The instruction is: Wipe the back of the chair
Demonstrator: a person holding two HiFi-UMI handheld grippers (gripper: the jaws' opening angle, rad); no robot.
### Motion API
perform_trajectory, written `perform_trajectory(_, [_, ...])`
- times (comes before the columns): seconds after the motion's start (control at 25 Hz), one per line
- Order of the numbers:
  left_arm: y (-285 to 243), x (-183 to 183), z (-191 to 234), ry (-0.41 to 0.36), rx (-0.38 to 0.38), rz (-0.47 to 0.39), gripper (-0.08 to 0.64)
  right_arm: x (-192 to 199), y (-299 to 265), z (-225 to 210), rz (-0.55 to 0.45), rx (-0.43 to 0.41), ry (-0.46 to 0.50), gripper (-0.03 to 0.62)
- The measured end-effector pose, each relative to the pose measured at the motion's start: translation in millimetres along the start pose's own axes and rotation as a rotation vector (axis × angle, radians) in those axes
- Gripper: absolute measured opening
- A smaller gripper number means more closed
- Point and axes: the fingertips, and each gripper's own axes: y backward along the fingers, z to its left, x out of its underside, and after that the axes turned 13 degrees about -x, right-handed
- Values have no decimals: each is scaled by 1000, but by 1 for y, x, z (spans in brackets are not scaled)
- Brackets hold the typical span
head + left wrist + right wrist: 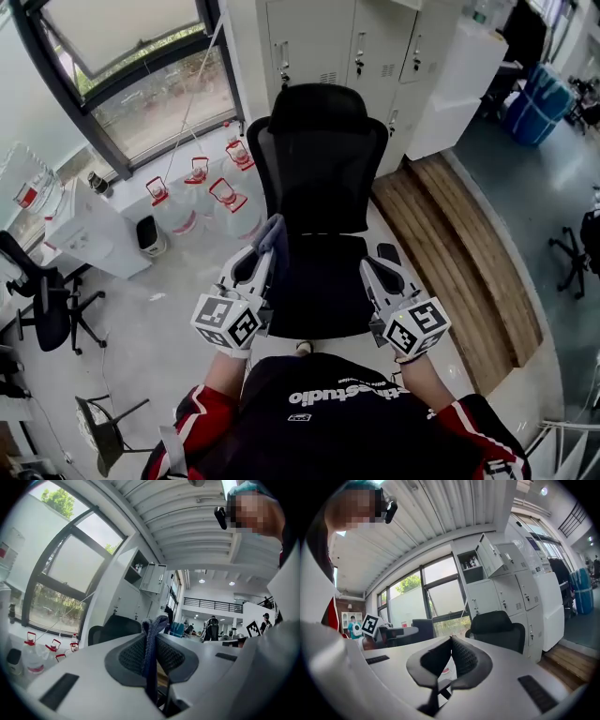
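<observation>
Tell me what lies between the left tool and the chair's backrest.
Only the blue-grey cloth clamped in the left tool, its free end pointing toward the black mesh backrest. The head view shows nothing else in that stretch.

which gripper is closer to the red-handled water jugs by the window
Left. The left gripper, clamped on a cloth, sits just right of the water jugs; the right gripper is beyond the chair seat, farther off.

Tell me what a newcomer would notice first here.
The black mesh chair fills the middle. The left gripper is shut on a blue-grey cloth at the seat's left edge, and the right gripper, shut and empty, hangs opposite. Red-handled water jugs stand by the window.
</observation>
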Motion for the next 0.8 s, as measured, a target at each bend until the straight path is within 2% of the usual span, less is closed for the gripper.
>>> perform_trajectory(0.32, [-102,-15,81,18,-16,32,63,-26,-97,-63,7,22,-1,15])
perform_trajectory(0.56, [-164,-14,130,-27,-51,53,63,-33,-124,-97,5,81,-26,15])
perform_trajectory(0.8, [-220,6,191,54,-134,62,63,-35,-130,-118,1,127,-37,15])
